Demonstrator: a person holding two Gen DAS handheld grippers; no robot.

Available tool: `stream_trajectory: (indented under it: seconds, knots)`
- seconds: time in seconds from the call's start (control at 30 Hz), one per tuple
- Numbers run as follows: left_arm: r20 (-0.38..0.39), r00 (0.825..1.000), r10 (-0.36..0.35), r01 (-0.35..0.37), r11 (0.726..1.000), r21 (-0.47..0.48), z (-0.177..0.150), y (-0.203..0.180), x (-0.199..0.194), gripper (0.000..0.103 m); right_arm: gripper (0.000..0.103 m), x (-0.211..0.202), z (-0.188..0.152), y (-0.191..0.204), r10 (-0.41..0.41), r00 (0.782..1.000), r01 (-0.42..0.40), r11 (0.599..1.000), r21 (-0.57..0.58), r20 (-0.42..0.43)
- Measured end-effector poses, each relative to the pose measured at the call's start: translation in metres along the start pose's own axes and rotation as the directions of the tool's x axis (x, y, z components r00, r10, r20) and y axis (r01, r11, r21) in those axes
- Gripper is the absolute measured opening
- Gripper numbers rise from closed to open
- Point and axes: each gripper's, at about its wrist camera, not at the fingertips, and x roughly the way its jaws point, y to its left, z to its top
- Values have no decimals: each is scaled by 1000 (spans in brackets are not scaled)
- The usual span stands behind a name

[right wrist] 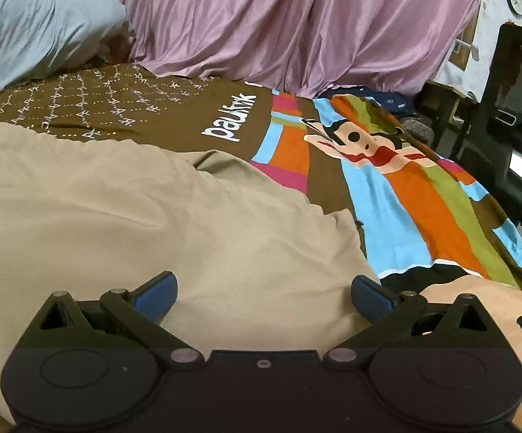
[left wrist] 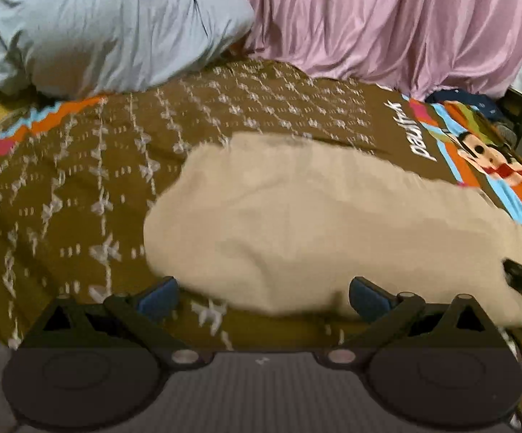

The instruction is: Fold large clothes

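I see a beige garment (left wrist: pixel 333 223) lying on the bed, spread over a brown patterned bedsheet (left wrist: pixel 80 180) with a multicoloured cartoon border. In the left wrist view it fills the centre and lower right of the frame; that view is blurred, so I cannot make out seams or folds. In the right wrist view the same beige garment (right wrist: pixel 116 216) covers the left and centre, its edge ending beside the striped cartoon print at right. My left gripper (left wrist: pixel 262 296) has its jaws wide apart, the garment's near edge between them, nothing clamped. My right gripper (right wrist: pixel 262 294) likewise has its jaws apart over the cloth, gripping nothing. A grey pillow (left wrist: pixel 109 29) sits upper left, and a pink curtain (right wrist: pixel 297 25) hangs across the top.
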Motion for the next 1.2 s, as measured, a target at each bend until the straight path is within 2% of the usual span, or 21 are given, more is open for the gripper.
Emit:
stream_trajectory:
  seconds: [0.1, 0.2, 0.33, 0.5, 0.63, 0.73, 0.83, 0.9, 1.07, 1.2]
  knots:
    - [-47, 993, -106, 103, 992, -68, 0, 7, 5, 103, 102, 2, -2, -3, 16, 1000, -16, 1000, 22, 0]
    - [-47, 973, -226, 217, 964, -151, 1, 17, 17, 103, 102, 1, -2, -5, 24, 1000, -25, 999, 39, 3]
    - [-73, 960, -271, 244, 934, -262, 2, 35, 40, 103, 102, -6, -3, -2, 7, 1000, -8, 1000, 30, 29]
    - [-57, 967, -249, 218, 922, -321, 4, 48, 54, 103, 101, -38, 8, 5, 62, 988, -68, 997, 39, 138]
    - [-43, 970, -239, 211, 918, -335, 3, 52, 58, 103, 102, -59, 33, 35, 191, 965, -205, 977, 60, 181]
    - [-36, 972, -234, 208, 916, -343, 3, 55, 58, 103, 102, -61, 44, 64, 266, 946, -277, 960, 33, 185]
    - [-26, 974, -226, 202, 911, -359, 4, 55, 60, 103, 102, -57, 43, 93, 293, 943, -292, 956, -32, 156]
    - [-18, 976, -216, 194, 907, -373, 5, 57, 64, 103, 102, -52, 36, 103, 287, 949, -281, 958, -61, 129]
    - [-2, 982, -189, 171, 893, -417, 11, 62, 78, 103, 102, -42, 29, 108, 296, 951, -292, 955, -51, 89]
    - [1, 986, -166, 153, 908, -391, 11, 57, 80, 103, 102, -42, 24, 111, 291, 953, -286, 956, -59, 88]
